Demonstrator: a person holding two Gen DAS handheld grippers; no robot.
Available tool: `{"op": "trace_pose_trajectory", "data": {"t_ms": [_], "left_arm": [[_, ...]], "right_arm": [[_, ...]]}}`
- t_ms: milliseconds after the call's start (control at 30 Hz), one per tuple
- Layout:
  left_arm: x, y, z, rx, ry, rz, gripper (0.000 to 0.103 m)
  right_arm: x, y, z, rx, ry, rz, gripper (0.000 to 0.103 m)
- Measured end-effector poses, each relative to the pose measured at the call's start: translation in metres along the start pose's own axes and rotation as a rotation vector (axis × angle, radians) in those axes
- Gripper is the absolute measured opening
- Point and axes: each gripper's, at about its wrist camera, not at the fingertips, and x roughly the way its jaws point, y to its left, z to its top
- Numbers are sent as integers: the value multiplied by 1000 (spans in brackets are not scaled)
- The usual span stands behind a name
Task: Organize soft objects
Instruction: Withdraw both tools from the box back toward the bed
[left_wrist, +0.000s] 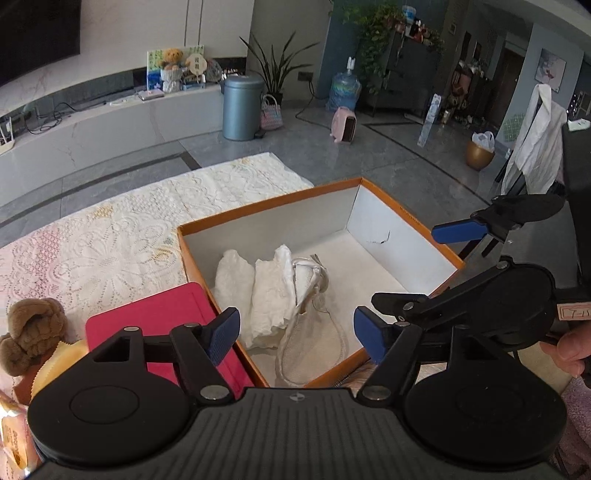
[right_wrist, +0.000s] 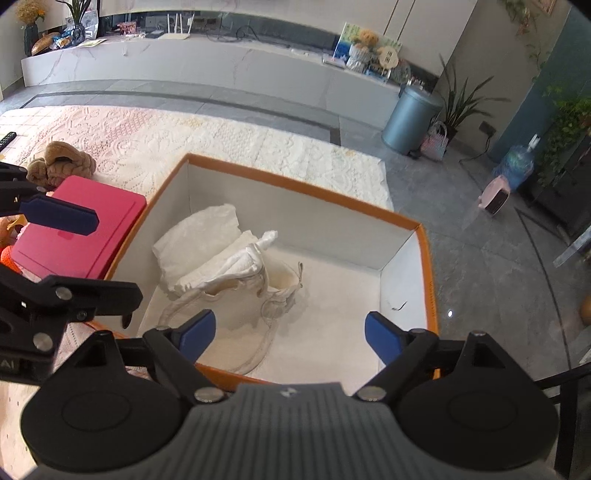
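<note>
Both tools over orange box (left_wrist: 410, 218), holding nothing.
Left tool (left_wrist: 295, 332) and right tool (right_wrist: 290, 334) gape wide above folded white cloths (right_wrist: 207, 247) and cream bag (right_wrist: 236, 306).

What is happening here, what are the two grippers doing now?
A person holds both grippers over an orange box. The left gripper and the right gripper are open and empty. Folded white cloths and a cream bag already lie inside. A brown plush waits outside beside a pink lid.
</note>
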Motion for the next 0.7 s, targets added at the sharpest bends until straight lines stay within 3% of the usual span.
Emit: {"op": "trace_pose_trajectory", "data": {"t_ms": [200,433,700], "left_arm": [[-30,3,-17,-25,-88,37,83],[-67,10,-40,-27,-191,97,83],[-95,24,-66,-52,-253,160,83]], "right_arm": [[-33,18,-13,26,-98,-21,88],[-62,48,-33,114,-212,26,88],[-74,95,-52,182,-303,72,88]]}}
